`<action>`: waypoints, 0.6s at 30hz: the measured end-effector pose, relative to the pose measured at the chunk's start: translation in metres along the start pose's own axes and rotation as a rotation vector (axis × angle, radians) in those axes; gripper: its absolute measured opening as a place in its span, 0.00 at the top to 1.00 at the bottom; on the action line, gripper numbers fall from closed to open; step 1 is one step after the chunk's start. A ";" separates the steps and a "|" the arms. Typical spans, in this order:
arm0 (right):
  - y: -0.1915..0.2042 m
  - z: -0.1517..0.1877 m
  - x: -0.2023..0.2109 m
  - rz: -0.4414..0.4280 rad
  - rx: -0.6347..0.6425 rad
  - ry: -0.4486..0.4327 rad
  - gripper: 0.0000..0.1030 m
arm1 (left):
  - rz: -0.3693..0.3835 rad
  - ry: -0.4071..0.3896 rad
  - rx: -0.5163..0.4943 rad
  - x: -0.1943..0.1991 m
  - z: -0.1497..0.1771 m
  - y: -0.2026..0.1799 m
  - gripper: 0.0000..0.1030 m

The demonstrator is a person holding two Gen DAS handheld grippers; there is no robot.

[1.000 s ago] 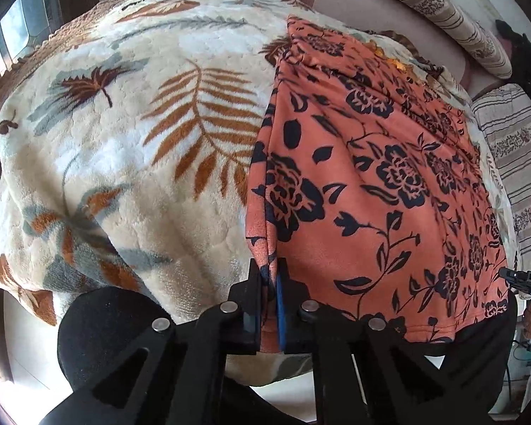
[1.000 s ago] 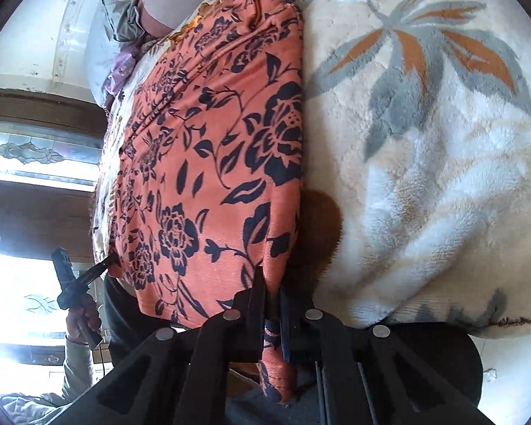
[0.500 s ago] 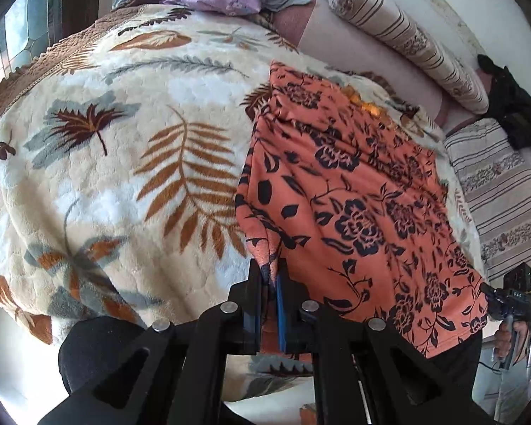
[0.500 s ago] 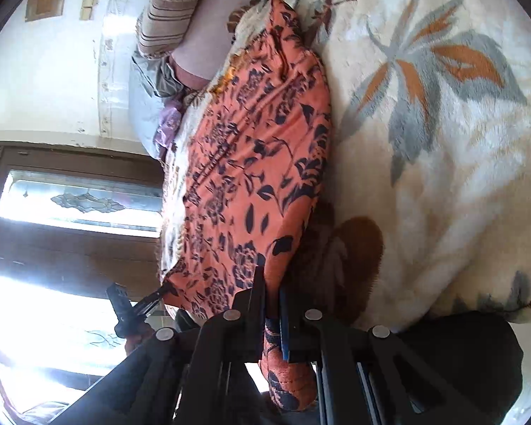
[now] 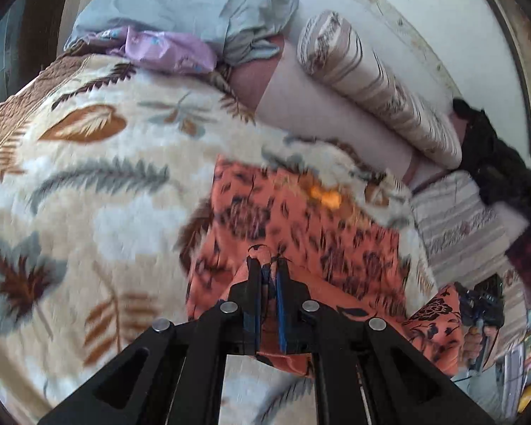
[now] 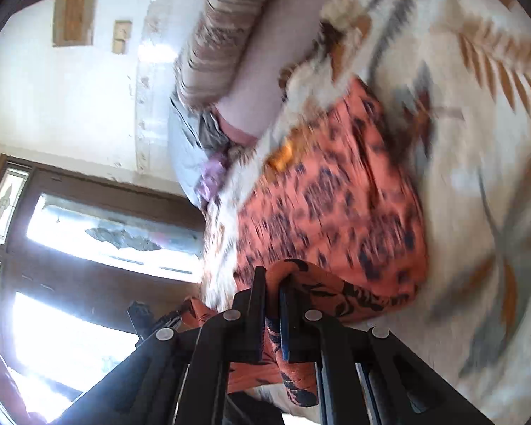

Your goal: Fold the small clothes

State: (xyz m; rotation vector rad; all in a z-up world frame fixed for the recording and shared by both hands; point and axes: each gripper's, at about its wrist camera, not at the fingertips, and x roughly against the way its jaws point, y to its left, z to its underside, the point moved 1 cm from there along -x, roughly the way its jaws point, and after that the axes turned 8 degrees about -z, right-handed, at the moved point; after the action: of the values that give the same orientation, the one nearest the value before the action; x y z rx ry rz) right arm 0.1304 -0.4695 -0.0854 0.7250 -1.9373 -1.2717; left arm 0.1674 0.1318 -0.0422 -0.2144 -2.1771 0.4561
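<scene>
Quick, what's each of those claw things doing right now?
Left gripper: closed on the orange floral garment, near corner.
Right gripper: closed on the garment's other near corner.

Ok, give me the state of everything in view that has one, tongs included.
Orange floral garment: near edge lifted off the blanket, far part lying flat.
Left tongs: clamped on a garment corner.
Right tongs: clamped on the other near corner.
Leaf-print blanket: spread over the bed, under the garment.
Striped bolster: lying at the head of the bed.

Your orange black-flowered garment [image 5: 301, 226] is lying on the leaf-patterned blanket [image 5: 88, 191], its near edge folding over, lifted off it.
</scene>
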 end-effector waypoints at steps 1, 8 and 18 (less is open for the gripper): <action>-0.007 -0.021 -0.008 0.004 -0.029 -0.050 0.93 | -0.008 -0.024 0.036 -0.017 -0.020 0.002 0.88; -0.101 -0.053 -0.072 0.334 -0.149 -0.045 0.18 | -0.273 0.187 0.067 -0.162 -0.035 0.034 0.20; -0.065 -0.012 -0.082 0.395 0.094 0.154 0.18 | -0.184 0.144 -0.050 -0.142 0.003 0.023 0.19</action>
State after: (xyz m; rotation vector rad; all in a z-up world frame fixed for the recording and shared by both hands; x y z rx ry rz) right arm 0.1943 -0.4371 -0.1625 0.4405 -1.9045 -0.8647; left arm 0.2499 0.1082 -0.1576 -0.0703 -2.0458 0.2745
